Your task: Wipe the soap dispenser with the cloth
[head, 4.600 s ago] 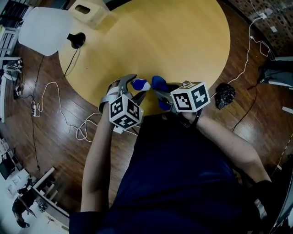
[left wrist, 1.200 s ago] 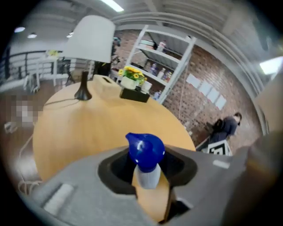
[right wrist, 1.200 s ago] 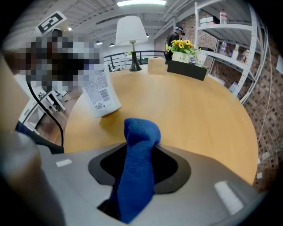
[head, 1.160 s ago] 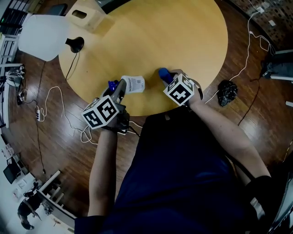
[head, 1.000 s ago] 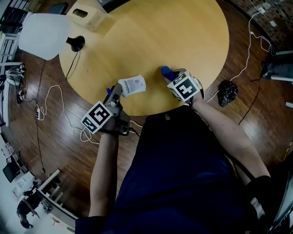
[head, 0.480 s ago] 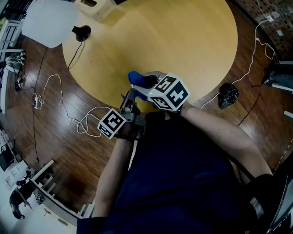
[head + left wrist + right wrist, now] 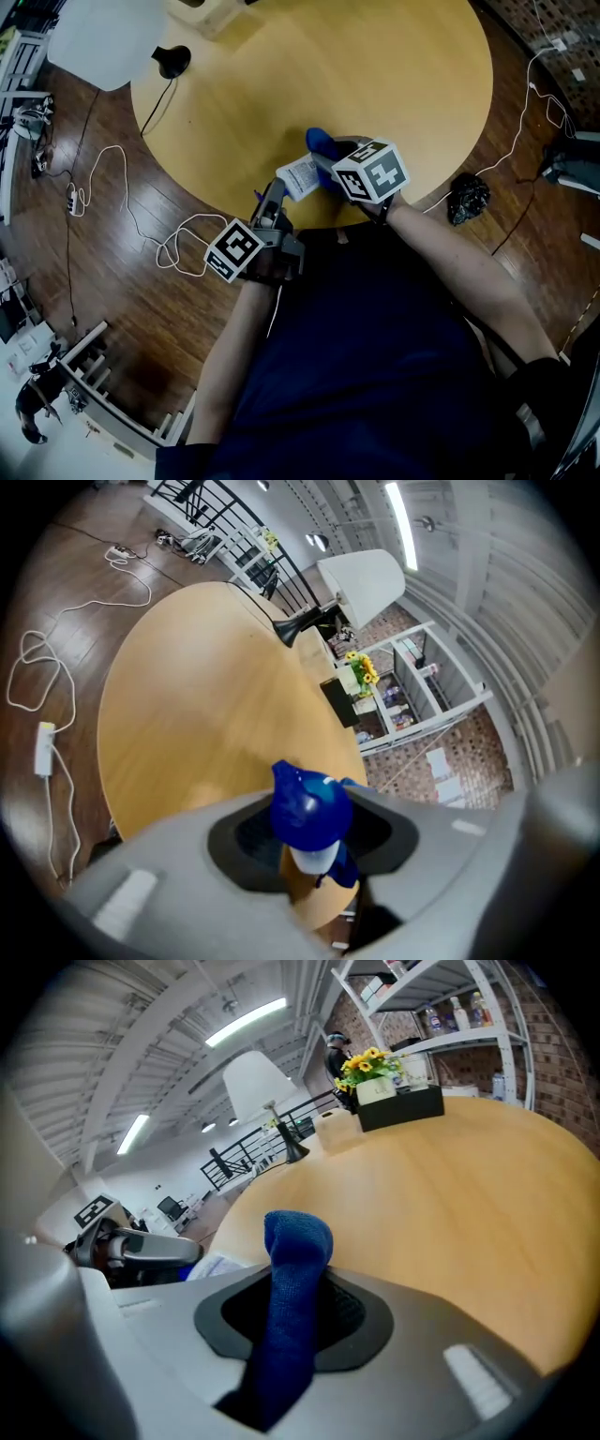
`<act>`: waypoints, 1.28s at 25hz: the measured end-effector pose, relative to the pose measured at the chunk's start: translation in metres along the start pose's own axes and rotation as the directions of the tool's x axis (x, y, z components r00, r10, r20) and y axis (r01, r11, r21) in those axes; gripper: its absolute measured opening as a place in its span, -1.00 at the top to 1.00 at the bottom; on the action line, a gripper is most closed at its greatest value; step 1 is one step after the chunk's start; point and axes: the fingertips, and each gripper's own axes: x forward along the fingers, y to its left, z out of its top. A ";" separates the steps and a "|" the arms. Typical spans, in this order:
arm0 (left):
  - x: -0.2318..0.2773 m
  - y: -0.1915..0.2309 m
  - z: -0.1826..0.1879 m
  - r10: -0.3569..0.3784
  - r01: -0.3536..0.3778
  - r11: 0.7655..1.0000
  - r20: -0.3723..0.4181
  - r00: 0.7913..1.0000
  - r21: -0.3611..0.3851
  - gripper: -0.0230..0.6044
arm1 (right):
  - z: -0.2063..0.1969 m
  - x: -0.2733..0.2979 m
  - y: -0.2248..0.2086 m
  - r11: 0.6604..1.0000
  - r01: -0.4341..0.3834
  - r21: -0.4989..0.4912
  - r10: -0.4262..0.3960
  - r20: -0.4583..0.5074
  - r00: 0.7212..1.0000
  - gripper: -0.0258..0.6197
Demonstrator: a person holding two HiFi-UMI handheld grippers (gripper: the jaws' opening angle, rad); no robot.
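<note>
In the head view, the left tool (image 7: pixel 275 195) covers the blue top of the bottle (image 7: pixel 302 176). Only the white label shows, and its print is too small to read. The right tool (image 7: pixel 325 165) hides most of the cloth (image 7: pixel 320 143), and just a blue end peeks out. In the left gripper view only the bottle's blue top shows, because the rest sits down behind the jaws. In the right gripper view the cloth's low end drops out of sight between the jaws. The top edge cuts off the lamp (image 7: pixel 101 39). The black lump (image 7: pixel 466 197) on the floor (image 7: pixel 122 281) is too dark to tell. The things on the shelf (image 7: pixel 469 1042) are too small to name.
</note>
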 end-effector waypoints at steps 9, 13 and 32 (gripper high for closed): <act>0.002 -0.001 0.003 0.012 -0.012 1.000 0.010 1.000 0.014 0.47 | 0.007 -0.013 0.039 0.992 -0.080 -0.093 0.086 0.061 0.994 0.62; 0.001 -0.001 0.004 0.029 -0.029 1.000 0.022 0.999 -0.008 0.46 | 0.003 -0.007 0.095 0.952 -0.157 -0.264 0.181 0.071 0.981 0.62; 0.000 0.003 0.001 0.023 -0.023 1.000 0.023 0.999 -0.012 0.46 | -0.024 -0.019 -0.017 0.999 0.025 0.029 -0.028 0.095 0.995 0.62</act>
